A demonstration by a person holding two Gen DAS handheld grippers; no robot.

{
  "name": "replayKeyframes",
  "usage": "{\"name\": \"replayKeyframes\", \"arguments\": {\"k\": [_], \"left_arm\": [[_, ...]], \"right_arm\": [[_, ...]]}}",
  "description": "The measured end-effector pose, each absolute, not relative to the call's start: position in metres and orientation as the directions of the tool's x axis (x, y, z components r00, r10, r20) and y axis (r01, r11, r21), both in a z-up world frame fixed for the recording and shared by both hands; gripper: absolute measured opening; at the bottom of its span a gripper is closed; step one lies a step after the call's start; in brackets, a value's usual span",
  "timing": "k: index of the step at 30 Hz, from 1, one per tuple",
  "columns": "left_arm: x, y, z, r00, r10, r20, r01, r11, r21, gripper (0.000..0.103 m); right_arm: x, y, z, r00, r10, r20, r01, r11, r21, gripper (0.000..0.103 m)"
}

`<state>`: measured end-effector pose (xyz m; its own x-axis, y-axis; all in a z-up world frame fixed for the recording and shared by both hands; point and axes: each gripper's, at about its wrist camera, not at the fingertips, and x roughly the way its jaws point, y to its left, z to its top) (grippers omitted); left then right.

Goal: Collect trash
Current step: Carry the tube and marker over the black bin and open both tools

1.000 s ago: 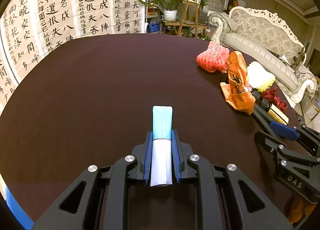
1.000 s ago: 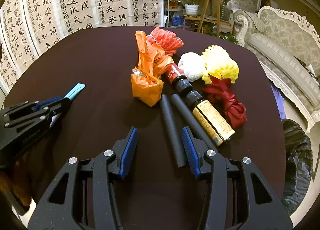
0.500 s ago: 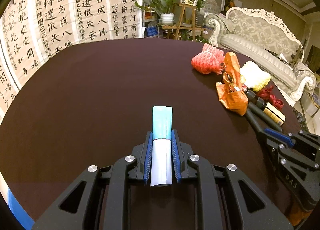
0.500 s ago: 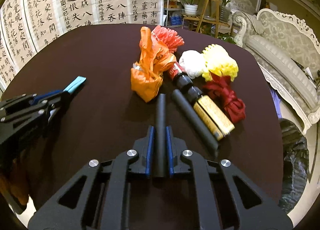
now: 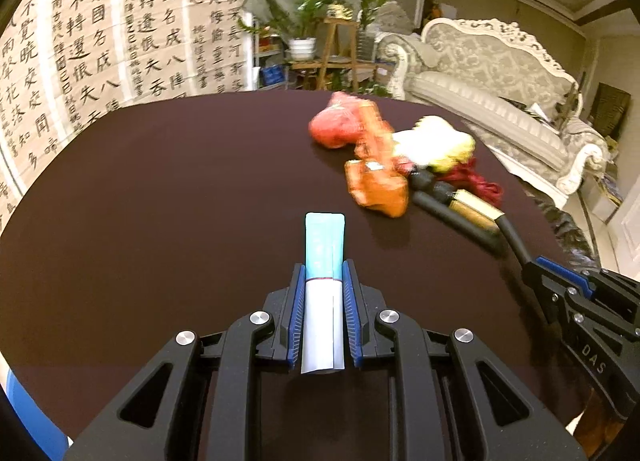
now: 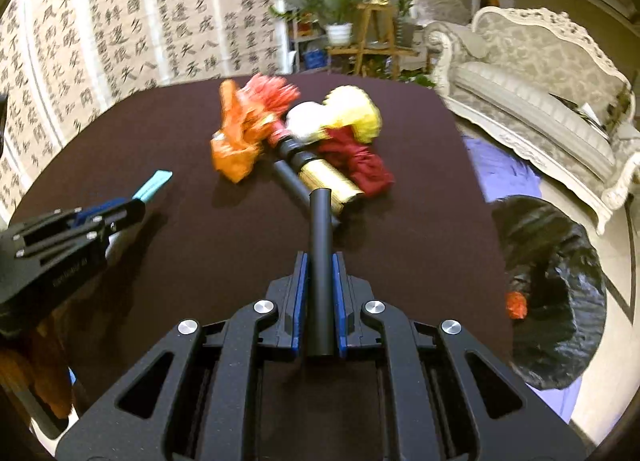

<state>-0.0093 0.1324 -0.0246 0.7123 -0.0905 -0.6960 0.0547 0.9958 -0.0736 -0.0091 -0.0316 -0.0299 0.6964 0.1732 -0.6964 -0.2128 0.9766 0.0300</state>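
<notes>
My left gripper [image 5: 323, 273] is shut on a teal and white tube [image 5: 324, 245], which sticks out forward above the dark round table [image 5: 160, 197]. My right gripper [image 6: 320, 265] is shut on a black foam tube [image 6: 321, 229], lifted off the table. A pile of trash lies further back: an orange bag [image 6: 236, 149], a red net [image 6: 272, 95], a white wad [image 6: 306, 121], a yellow net [image 6: 358, 113], a dark red ribbon [image 6: 360, 161], a dark bottle with a gold label [image 6: 324, 177] and a second black foam tube [image 6: 288, 179]. The right gripper [image 5: 532, 267] also shows in the left wrist view.
A black trash bag [image 6: 552, 285] stands open on the floor to the right of the table, with something orange inside. An ornate sofa [image 6: 540, 109] lies beyond it. Calligraphy sheets [image 6: 120, 29] and potted plants [image 6: 348, 1] stand behind the table.
My right gripper closed on one black foam tube and lifted it off the table toward the right. My left gripper kept its hold on the tube and shifted; the trash pile now appears nearer the centre.
</notes>
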Motion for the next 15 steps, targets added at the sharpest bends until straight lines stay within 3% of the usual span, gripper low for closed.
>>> {"name": "replayKeyframes", "arguments": {"k": [15], "left_arm": [[-0.003, 0.011, -0.006, 0.721, -0.245, -0.648, 0.27, 0.961, -0.063, 0.02]], "right_arm": [[-0.019, -0.152, -0.019, 0.781, -0.031, -0.624, 0.059, 0.998, 0.024, 0.012]]}}
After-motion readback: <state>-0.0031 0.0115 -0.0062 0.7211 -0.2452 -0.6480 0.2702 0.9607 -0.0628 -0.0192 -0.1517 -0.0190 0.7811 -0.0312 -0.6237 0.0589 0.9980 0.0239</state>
